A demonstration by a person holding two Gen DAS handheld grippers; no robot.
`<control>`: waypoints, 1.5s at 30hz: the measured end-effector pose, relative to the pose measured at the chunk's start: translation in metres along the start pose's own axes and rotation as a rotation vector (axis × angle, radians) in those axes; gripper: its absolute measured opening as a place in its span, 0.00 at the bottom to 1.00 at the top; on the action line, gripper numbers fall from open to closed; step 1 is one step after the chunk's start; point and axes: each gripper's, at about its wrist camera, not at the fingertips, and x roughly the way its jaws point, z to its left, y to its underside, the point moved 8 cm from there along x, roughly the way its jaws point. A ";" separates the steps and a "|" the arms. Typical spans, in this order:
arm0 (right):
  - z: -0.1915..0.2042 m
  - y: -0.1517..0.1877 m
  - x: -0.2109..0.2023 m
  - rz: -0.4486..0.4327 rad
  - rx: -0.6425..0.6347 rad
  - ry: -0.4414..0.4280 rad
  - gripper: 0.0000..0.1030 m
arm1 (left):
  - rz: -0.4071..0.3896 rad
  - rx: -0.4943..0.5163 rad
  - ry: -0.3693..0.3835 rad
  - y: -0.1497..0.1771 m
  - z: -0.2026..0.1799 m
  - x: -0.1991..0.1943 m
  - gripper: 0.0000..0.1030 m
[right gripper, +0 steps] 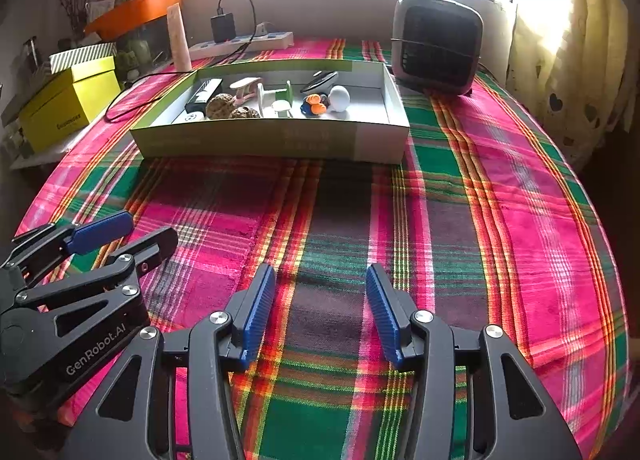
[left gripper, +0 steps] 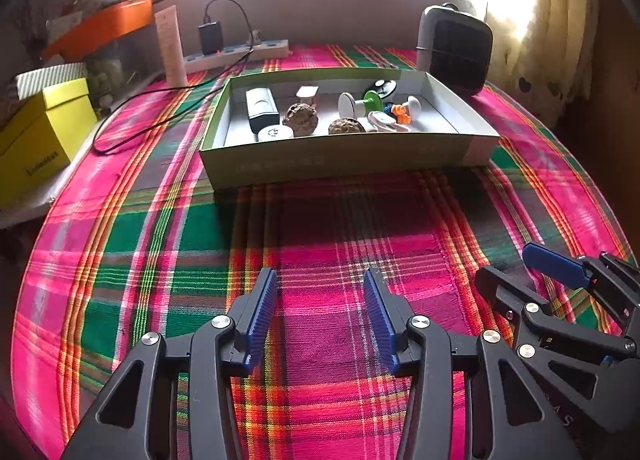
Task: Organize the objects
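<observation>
A shallow green-and-white cardboard box stands on the plaid cloth ahead of both grippers. In it lie a black remote, two brown woven balls, a white round tin, a green-and-white spool, an orange and blue toy and a white egg shape. My left gripper is open and empty, well short of the box. My right gripper is open and empty too, beside the left one.
A small grey heater stands behind the box on the right. A power strip with a black charger, a cream tube, a yellow box and an orange tray are at the back left.
</observation>
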 end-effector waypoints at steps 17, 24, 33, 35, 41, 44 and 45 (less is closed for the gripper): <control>-0.004 0.000 0.001 0.005 0.021 0.018 0.58 | 0.004 0.003 0.011 0.000 -0.002 0.001 0.53; -0.004 0.000 0.001 0.005 0.021 0.018 0.58 | 0.004 0.005 0.009 0.000 -0.002 0.001 0.53; -0.004 0.000 0.002 0.005 0.021 0.019 0.58 | 0.003 0.004 0.010 0.001 -0.001 0.002 0.53; -0.004 0.000 0.002 0.005 0.021 0.018 0.58 | 0.003 0.004 0.010 0.001 -0.001 0.002 0.53; -0.004 0.000 0.002 0.005 0.021 0.019 0.58 | 0.003 0.005 0.010 0.001 -0.001 0.002 0.53; -0.004 0.000 0.002 0.005 0.021 0.019 0.58 | 0.003 0.004 0.010 0.001 -0.001 0.002 0.53; -0.004 0.000 0.002 0.005 0.021 0.019 0.58 | 0.003 0.004 0.010 0.001 -0.001 0.002 0.53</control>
